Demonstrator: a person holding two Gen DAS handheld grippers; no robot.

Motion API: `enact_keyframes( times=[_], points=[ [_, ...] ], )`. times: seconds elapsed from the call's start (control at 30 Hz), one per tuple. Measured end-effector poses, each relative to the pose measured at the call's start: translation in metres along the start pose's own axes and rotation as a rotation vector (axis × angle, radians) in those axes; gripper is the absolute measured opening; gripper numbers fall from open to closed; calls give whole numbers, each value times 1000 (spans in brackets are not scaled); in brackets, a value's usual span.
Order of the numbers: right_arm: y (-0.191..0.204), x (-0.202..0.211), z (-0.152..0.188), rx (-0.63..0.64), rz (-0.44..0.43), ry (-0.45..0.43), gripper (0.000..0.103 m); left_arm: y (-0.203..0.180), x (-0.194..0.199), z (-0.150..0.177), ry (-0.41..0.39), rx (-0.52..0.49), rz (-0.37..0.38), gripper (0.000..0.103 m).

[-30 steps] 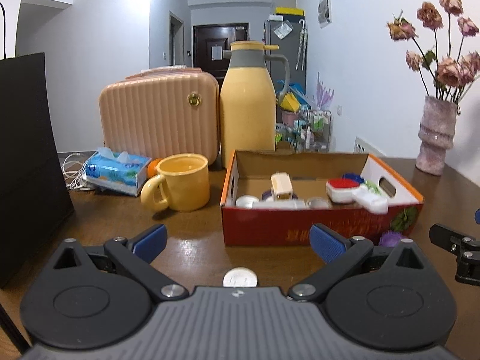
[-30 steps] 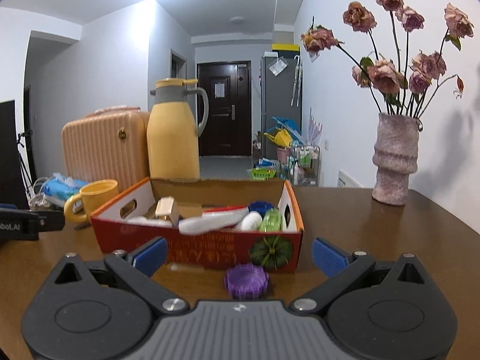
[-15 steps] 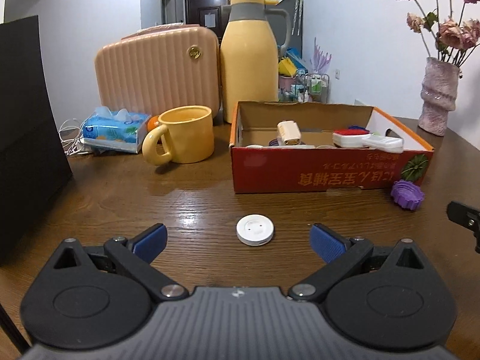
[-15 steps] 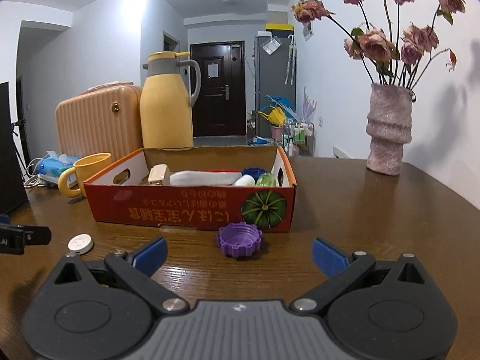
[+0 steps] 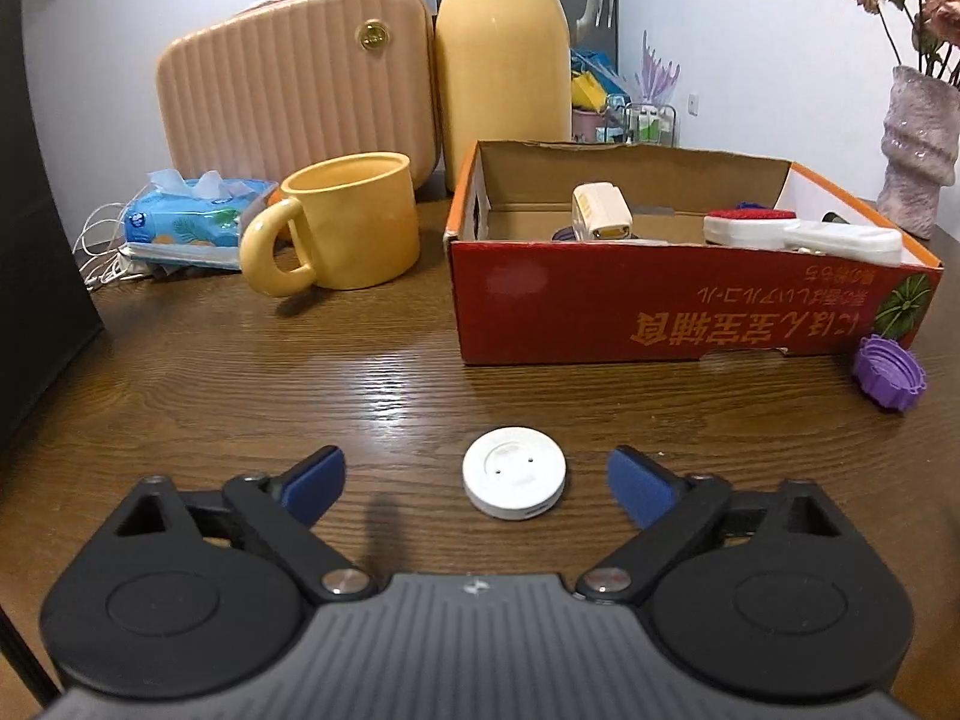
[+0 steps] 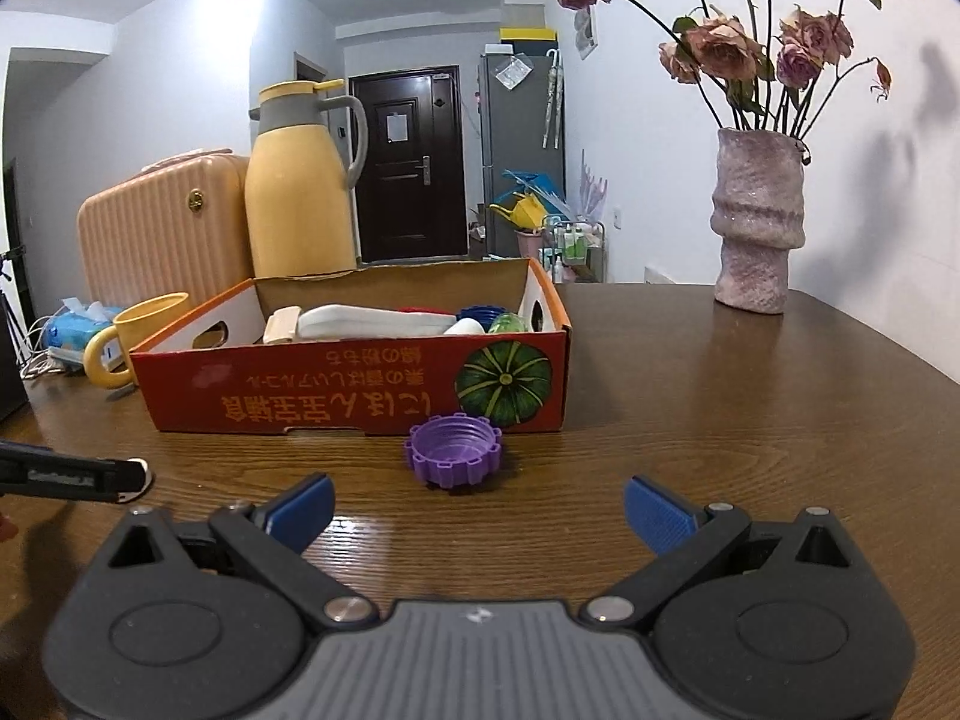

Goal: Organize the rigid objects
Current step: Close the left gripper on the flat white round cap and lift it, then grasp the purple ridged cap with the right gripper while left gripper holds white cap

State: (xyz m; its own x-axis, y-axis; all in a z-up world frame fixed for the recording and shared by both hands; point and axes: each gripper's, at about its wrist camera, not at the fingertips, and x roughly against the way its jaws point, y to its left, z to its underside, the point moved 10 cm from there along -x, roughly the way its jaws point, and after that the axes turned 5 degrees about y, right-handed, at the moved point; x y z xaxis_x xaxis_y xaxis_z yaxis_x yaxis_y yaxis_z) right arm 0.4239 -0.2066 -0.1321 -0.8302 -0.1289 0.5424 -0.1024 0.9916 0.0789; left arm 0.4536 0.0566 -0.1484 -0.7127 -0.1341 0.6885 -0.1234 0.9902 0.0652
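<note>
left gripper [image 5: 477,480]: 1, black frame, 2 blue pads. Jaws wide and have just been closing in; round white plastic disc sits between the pads, nearer the right one, neither touching. Nothing gripped.
right gripper [image 6: 477,507]: 1, same build, jaws spread wide, nothing between the pads, nothing held.
round white plastic disc [image 5: 513,480]: 1, flat on the brown wooden table [image 5: 300,372], 2 small holes in its top. About 6 o'clock from the box, well apart from it.
purple ribbed plastic screw cap [image 6: 454,449]: 1, open side up, on the table just beside the box's near wall, under the pumpkin print. From the right gripper at 12 o'clock, ahead of the pads, not between them. In the left view at 3 o'clock [image 5: 888,378].
red-orange cardboard box [image 6: 336,390]: 1, open top, inverted print on near wall, 1 green pumpkin graphic. Inside: 1 cream toy vehicle [image 5: 602,219], 1 long white piece [image 6: 375,321], 1 white-and-red block [image 5: 747,227], 1 blue cap [image 6: 477,313], 1 greenish item [image 6: 510,322]; further contents hidden by the wall.
yellow ceramic mug [image 5: 342,231]: 1, at 9 o'clock of the box, handle towards camera.
yellow thermos jug with grey collar [image 6: 300,192]: 1, behind the box.
peach ribbed hard case [image 5: 294,81]: 1, left of the jug.
blue tissue pack [image 5: 192,216]: 1, left of the mug.
pink textured vase [image 6: 757,219]: 1, dried roses in it, at 2 o'clock from the box.
</note>
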Motion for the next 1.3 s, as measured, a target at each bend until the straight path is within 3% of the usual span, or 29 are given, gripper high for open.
enact_keyframes(
  times=[0.13, 0.3, 0.67, 1.3],
  points=[
    [-1, -1, 1, -9, 0, -2, 103, -2, -7, 0, 13, 1, 5, 76],
    [-2, -3, 1, -11, 5, 0, 103, -3, -10, 2, 22, 13, 48, 41],
    [-3, -5, 3, -13, 15, 4, 103, -2, -2, 1, 1, -3, 56, 40],
    [23, -33, -6, 51, 22, 42, 103, 30, 55, -26, -195, 63, 70, 40]
  ],
)
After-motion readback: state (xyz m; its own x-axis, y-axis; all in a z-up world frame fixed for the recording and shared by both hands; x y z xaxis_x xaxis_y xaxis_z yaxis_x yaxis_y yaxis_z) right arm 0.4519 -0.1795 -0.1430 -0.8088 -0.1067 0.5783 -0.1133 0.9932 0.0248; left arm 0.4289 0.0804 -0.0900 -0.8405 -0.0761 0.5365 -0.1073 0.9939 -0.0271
